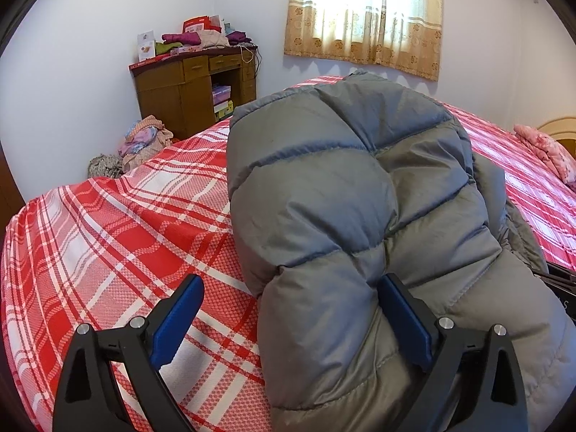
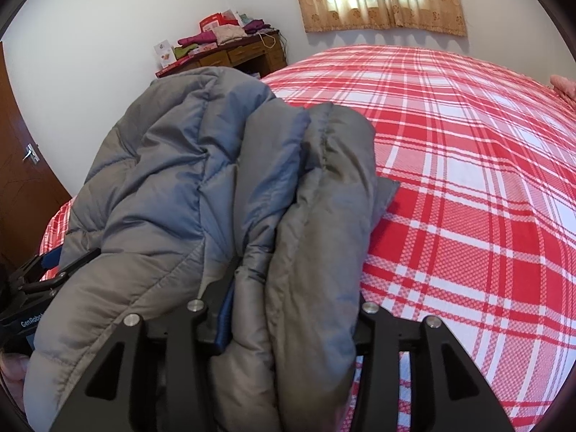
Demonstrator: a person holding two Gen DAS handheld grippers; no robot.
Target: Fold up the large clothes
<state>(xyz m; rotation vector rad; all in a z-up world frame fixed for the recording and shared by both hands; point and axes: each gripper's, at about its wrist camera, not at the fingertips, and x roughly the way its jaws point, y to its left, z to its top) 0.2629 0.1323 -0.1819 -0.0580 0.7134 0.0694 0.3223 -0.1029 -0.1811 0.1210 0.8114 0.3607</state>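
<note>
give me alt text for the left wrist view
A puffy grey down jacket lies bunched on a red plaid bedspread, spilling between the left gripper's open blue fingers. Behind stand a cluttered wooden desk and a curtained window.

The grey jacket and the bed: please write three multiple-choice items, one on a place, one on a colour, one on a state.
1. Where is the desk?
A. in the room corner beyond the bed
B. under the window
C. on the bed

2. What colours has the bed cover?
A. blue and green
B. red and white
C. black

3. How is the left gripper?
A. out of view
B. shut on nothing
C. open, jacket between its fingers

Answers: 1 A, it stands against the corner walls; 2 B, red-white checks; 3 C, blue pads stand wide apart.
</note>
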